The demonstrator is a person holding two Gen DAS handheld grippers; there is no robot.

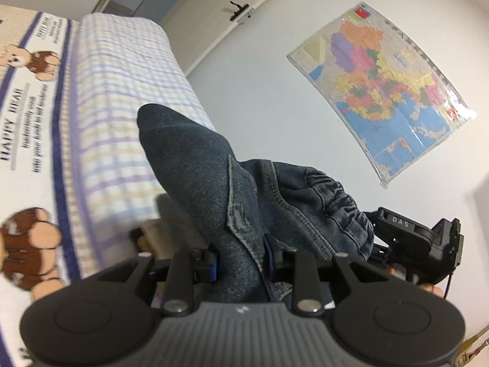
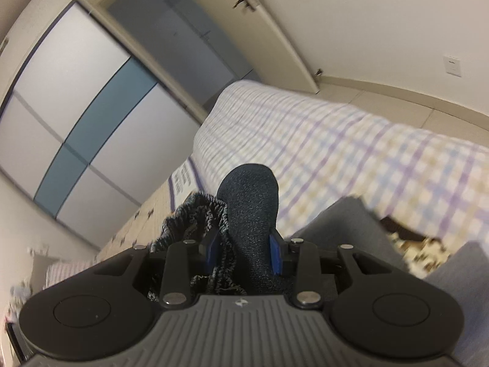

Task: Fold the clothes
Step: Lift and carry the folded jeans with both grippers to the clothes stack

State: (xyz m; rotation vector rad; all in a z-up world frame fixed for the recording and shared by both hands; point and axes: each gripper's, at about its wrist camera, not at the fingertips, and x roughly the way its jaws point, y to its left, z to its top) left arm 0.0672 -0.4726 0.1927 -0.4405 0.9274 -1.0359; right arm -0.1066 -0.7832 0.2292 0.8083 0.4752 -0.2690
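A pair of dark blue jeans (image 1: 214, 177) hangs in the air above the bed, gathered at its elastic waistband (image 1: 339, 202). My left gripper (image 1: 241, 263) is shut on a fold of the denim near a pocket seam. In the right wrist view the jeans (image 2: 250, 202) rise as a dark lump between the blue pads, with the ribbed waistband (image 2: 195, 217) bunched to the left; my right gripper (image 2: 244, 252) is shut on them. The right gripper's black body (image 1: 418, 238) shows beyond the jeans in the left wrist view, with a person's fingertips under it.
A bed with a checked sheet (image 2: 351, 140) and a bear-print cover (image 1: 27, 116) lies below. A map (image 1: 388, 91) hangs on the white wall. Wardrobe doors (image 2: 76, 116) and a room door (image 2: 275, 21) stand beyond. A person's grey trouser leg (image 2: 345, 229) is at the lower right.
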